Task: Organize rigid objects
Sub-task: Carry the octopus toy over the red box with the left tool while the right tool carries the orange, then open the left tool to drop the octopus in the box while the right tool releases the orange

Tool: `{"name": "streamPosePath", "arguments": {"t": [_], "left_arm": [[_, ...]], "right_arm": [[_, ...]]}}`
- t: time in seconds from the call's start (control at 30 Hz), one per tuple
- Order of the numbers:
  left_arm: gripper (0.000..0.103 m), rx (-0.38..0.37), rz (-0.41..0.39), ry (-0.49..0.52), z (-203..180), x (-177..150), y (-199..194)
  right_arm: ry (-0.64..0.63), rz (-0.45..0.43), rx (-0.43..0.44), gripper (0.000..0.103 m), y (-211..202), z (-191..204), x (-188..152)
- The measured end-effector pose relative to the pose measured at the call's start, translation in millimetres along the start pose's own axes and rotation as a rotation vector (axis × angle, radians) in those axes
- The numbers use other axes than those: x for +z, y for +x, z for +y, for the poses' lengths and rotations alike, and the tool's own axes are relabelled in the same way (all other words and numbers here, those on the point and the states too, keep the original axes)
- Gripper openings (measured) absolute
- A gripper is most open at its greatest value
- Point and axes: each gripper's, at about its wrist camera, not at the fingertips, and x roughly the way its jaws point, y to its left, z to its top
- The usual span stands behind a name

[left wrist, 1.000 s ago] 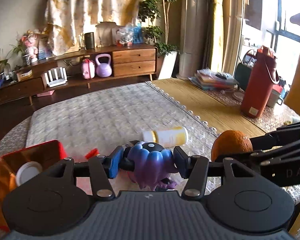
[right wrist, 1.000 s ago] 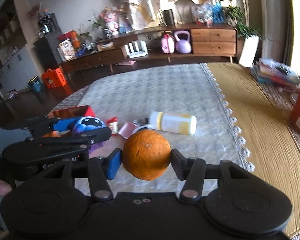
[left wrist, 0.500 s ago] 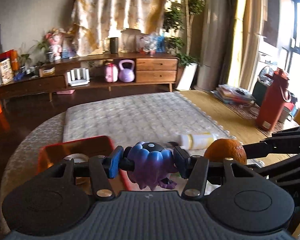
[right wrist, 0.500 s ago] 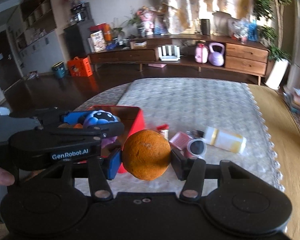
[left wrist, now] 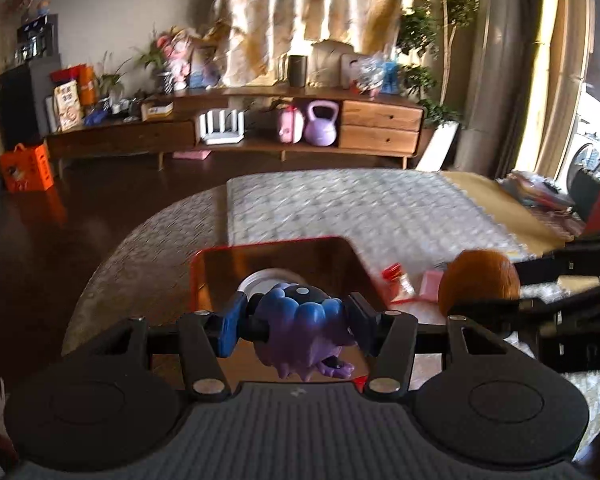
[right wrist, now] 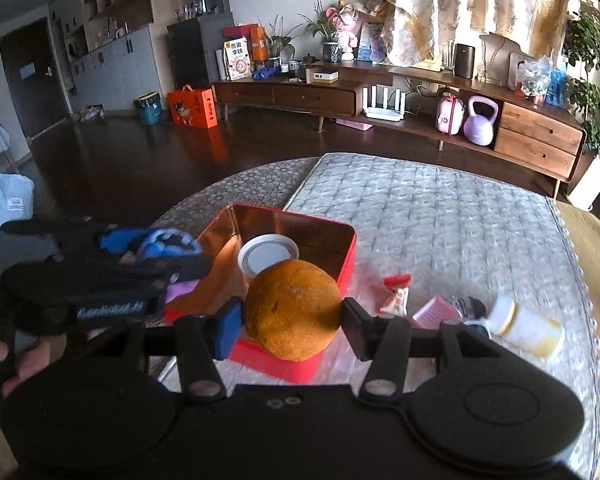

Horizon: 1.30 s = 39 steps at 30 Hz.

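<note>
From your left wrist: your left gripper [left wrist: 296, 322] is clamped on the purple-and-blue toy figure [left wrist: 304, 330], pads pressing both its sides. The red tin [left wrist: 342, 242] lies straight ahead and below — the toy hangs over its open mouth, with a white lid [left wrist: 260, 278] lying in the tin beyond it. Your right gripper's orange [left wrist: 478, 280] shows off to the right, outside the tin's right wall.

From your right wrist: your right gripper [right wrist: 292, 316] is clamped on the orange [right wrist: 294, 310], which hangs over the tin's [right wrist: 350, 258] near right corner, not yet over its middle. The opening lies ahead and to the left — the left hand is the nearer to it, so I judge the toy drops first. A yellow-capped bottle [right wrist: 526, 328] lies on its side on the table mat [right wrist: 440, 208], to the right.
</note>
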Motion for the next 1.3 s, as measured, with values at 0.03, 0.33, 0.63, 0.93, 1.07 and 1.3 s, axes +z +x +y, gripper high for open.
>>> {"name": "streamPosePath", "arguments": {"t": [0.03,0.33,0.63,0.93,1.07,1.3], "left_arm": [[0.054,0.005,0.007,-0.002,3,-2,3],[0.054,0.009,0.081,0.000,19,-14,41],[0.054,0.006,0.120,0.050,14,-22,67],[0.054,0.012,0.153,0.050,15,-26,89],[0.054,0.013,0.161,0.042,17,-25,96],[0.054,0.018,0.166,0.039,20,-24,109]], "right_arm": [[-0.005,0.005,-0.002,0.053,7,0,3],[-0.072,0.084,-0.035,0.053,70,8,19],[-0.118,0.198,-0.048,0.053,122,16,23],[-0.113,0.252,-0.057,0.053,153,10,24],[-0.098,0.250,-0.058,0.053,162,8,27],[-0.104,0.227,-0.066,0.053,169,10,30]]}}
